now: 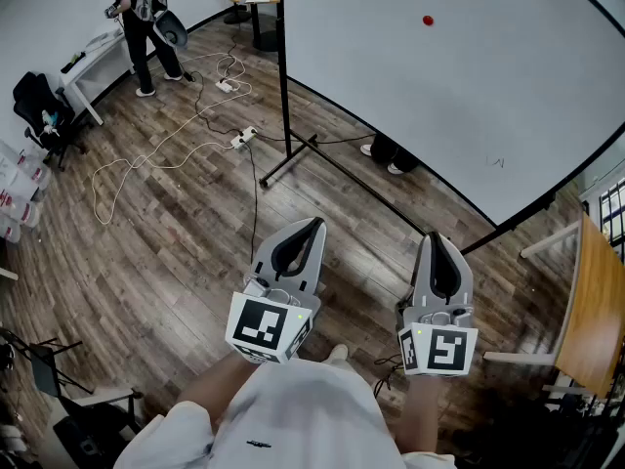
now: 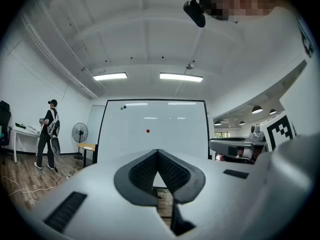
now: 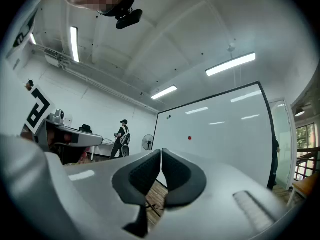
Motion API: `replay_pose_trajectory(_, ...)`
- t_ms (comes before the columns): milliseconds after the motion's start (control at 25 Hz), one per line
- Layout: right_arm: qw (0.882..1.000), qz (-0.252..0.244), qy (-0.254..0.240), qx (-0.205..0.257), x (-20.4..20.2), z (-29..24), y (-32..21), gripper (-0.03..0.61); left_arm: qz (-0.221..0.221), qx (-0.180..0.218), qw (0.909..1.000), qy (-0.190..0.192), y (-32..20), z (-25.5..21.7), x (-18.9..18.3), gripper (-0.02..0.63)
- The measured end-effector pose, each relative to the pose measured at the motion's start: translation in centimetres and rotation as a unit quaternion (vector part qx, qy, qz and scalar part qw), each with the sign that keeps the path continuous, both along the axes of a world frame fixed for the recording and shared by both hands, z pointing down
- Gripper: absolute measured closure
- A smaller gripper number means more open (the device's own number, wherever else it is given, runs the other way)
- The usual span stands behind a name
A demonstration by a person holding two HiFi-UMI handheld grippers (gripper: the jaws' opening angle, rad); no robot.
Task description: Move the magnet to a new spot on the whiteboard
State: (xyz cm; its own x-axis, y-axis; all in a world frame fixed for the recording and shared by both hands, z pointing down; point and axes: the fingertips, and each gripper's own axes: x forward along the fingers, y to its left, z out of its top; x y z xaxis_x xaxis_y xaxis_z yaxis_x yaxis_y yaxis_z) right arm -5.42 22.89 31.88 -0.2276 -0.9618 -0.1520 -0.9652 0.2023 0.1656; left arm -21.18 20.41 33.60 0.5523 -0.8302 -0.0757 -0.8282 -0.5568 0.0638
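A small red magnet (image 1: 428, 21) sticks near the middle of a large white whiteboard (image 1: 488, 106) on a black stand, well ahead of me. My left gripper (image 1: 313, 224) and right gripper (image 1: 437, 236) are held side by side in front of my body, far short of the board, both pointing toward it. The left gripper view shows the left gripper (image 2: 158, 151) shut and empty, with the magnet (image 2: 148, 131) just above its tips. In the right gripper view, the right gripper (image 3: 161, 150) has its tips together with nothing between them, and the magnet (image 3: 189, 138) lies to their right.
A green and a blue magnet (image 2: 123, 107) sit at the board's top left. The stand's black leg (image 1: 293, 159) reaches across the wood floor. Cables and a power strip (image 1: 244, 137) lie at the left. A person (image 1: 137, 18) stands by a white table at the far left. A wooden table (image 1: 591, 311) is at the right.
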Motion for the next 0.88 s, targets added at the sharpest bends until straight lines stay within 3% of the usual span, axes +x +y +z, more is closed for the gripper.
replay_pose_trajectory(480,0.999,-0.02,-0.036,0.005,6.6,0.0,1.0,0.574,-0.005,0.01,0.9997,-0.021,1.6,-0.7,6.9,0.607)
replay_pose_trajectory(880,0.999,-0.027,-0.029,0.009,11.0,0.8,0.8,0.574,-0.017,0.015,0.9996,-0.019,1.7,-0.3,11.1,0.607)
